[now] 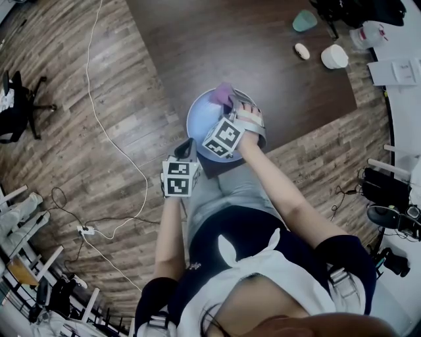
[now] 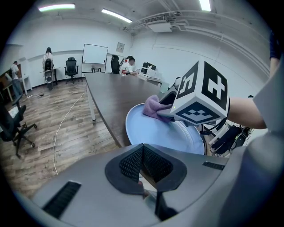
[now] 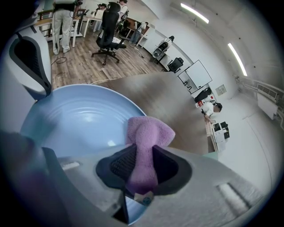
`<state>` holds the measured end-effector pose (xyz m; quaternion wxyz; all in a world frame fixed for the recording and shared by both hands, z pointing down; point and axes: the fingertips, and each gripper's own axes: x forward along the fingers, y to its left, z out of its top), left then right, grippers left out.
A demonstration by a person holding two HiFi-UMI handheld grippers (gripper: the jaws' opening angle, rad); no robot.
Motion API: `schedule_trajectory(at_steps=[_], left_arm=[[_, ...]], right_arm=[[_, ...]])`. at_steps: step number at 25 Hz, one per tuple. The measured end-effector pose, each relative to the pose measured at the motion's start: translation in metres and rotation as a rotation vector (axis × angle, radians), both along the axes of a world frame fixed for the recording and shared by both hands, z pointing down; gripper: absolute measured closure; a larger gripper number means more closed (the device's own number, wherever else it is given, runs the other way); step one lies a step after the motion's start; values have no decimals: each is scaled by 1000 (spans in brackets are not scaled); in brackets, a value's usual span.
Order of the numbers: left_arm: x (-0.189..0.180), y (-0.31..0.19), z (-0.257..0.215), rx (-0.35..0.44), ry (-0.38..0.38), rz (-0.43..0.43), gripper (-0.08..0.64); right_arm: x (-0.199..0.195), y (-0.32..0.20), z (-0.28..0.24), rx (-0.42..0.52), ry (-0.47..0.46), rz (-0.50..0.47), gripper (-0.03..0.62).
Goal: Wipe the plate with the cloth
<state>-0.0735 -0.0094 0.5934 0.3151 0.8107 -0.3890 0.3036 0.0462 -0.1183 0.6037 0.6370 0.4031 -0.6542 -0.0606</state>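
Note:
A light blue plate [image 1: 199, 117] hangs at the near edge of the dark table. My left gripper [image 1: 189, 147] is shut on its near rim; in the left gripper view the pads [image 2: 133, 162] meet where the plate [image 2: 153, 133] passes under them. My right gripper [image 1: 233, 104] is shut on a purple cloth [image 1: 222, 94], which lies against the plate's far side. In the right gripper view the cloth [image 3: 144, 144] sticks out between the jaws over the plate [image 3: 75, 119]. One finger of the left gripper [image 3: 29, 62] shows at the rim.
The dark brown table [image 1: 263, 59] carries a teal object [image 1: 304, 20], a small oval item [image 1: 302, 51] and a white bowl [image 1: 335, 56] at its far right. A white cable [image 1: 105, 131] trails on the wooden floor. An office chair [image 1: 20, 105] stands at the left.

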Motion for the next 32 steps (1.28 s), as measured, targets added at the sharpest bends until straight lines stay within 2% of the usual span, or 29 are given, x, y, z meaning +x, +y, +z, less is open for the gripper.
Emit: schedule_trajectory(at_steps=[4,7,23,32], left_arm=[[1,-3,-3,14,2,-12,555],[1,-1,2,6,2,-15,555],[-2,-1,4,18,23,-34,555],[-1,0,5,23,41,-40,555]], right_arm=[[-5,0,1,-7,-21,-8,484],[-11,3,6,-31,-76,-7,485],[-24,5,10,-139,-220,61,485],[-31,8,8,-139,-239,57,485]])
